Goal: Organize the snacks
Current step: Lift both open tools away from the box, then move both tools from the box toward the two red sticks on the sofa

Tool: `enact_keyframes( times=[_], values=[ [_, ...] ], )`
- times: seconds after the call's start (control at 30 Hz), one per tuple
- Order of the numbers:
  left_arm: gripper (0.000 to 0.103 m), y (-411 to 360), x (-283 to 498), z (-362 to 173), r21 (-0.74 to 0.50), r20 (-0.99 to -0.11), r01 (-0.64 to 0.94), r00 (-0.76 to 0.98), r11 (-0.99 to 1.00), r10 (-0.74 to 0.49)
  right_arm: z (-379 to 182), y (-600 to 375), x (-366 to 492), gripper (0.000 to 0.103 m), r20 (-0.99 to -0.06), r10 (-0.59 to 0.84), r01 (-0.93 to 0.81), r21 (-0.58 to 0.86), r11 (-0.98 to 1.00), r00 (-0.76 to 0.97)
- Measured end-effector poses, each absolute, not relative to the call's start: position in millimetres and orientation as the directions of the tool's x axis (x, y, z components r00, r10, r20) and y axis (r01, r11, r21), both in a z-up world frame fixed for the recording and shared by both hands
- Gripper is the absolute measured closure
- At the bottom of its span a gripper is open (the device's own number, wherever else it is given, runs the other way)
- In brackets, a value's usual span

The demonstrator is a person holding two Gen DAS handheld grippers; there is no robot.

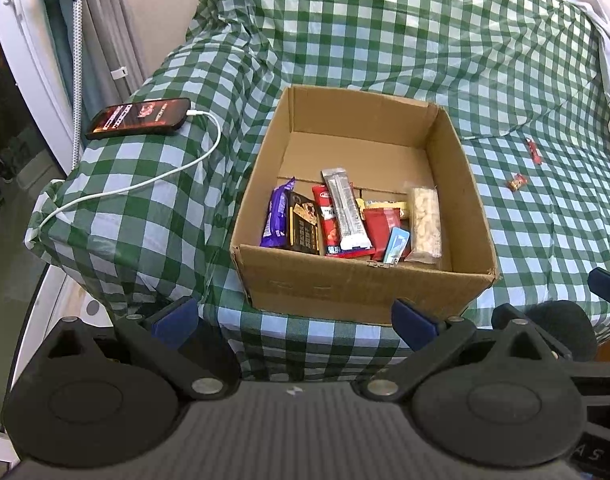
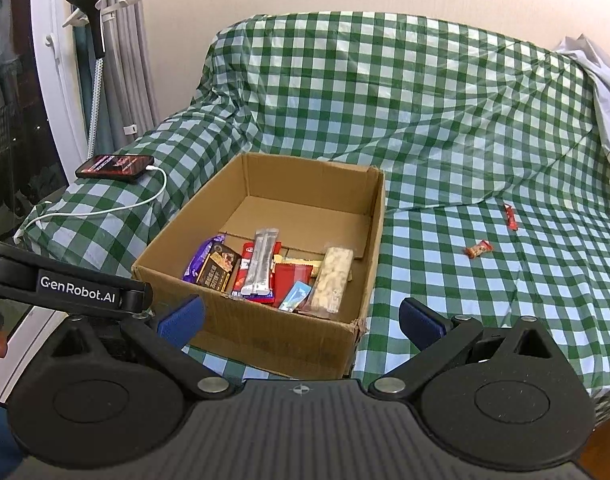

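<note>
A: Green-and-white checked cloth [image 2: 445,120] over sofa; open brown cardboard box [image 2: 369,216] on seat, wrapped bars packed at near end.
B: Outside yet: small red-and-gold wrapped candy [image 2: 478,249], slim red wrapped stick [image 2: 510,216], well right of box.
A: Left gripper [image 1: 295,320], right gripper [image 2: 301,322]: jaws wide, empty.
B: Advise right: descend over candy, pinch across wrapper middle, avoid snagging cloth.
</note>
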State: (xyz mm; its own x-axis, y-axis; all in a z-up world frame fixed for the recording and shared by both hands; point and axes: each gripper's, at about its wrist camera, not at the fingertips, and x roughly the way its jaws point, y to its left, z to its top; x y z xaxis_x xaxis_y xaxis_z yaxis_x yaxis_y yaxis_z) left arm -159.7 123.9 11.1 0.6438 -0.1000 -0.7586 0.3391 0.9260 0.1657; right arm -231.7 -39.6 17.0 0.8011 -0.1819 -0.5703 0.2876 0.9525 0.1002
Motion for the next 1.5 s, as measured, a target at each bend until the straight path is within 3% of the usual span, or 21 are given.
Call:
enact_keyframes(
  times=[0.67,0.93,1.3,1.5],
  values=[
    [0.0,94,-133,-18,0.242,-0.809,0.348,0.588,0.906,-0.009,-16,-67,-211,0.001,-0.644,-0.125,0.298,0.167,0.94,0.755],
    [0.0,46,-123,-18,0.307,-0.806,0.421,0.592,0.854,-0.002,-27,-105,-211,0.001,-0.648,-0.149,0.387,0.243,0.889,0.747],
    [0.0,-111,-96,-19,0.255,-0.837,0.63,0.523,0.733,-0.159,-46,-225,-242,0.001,-0.651,-0.36,0.638,0.252,0.728,0.668],
    [0.0,-238,-55,-65,0.179,-0.892,0.748,0.398,0.64,-0.215,-67,-314,-250,0.001,-0.654,-0.469,0.739,0.212,0.64,0.594]
  ],
)
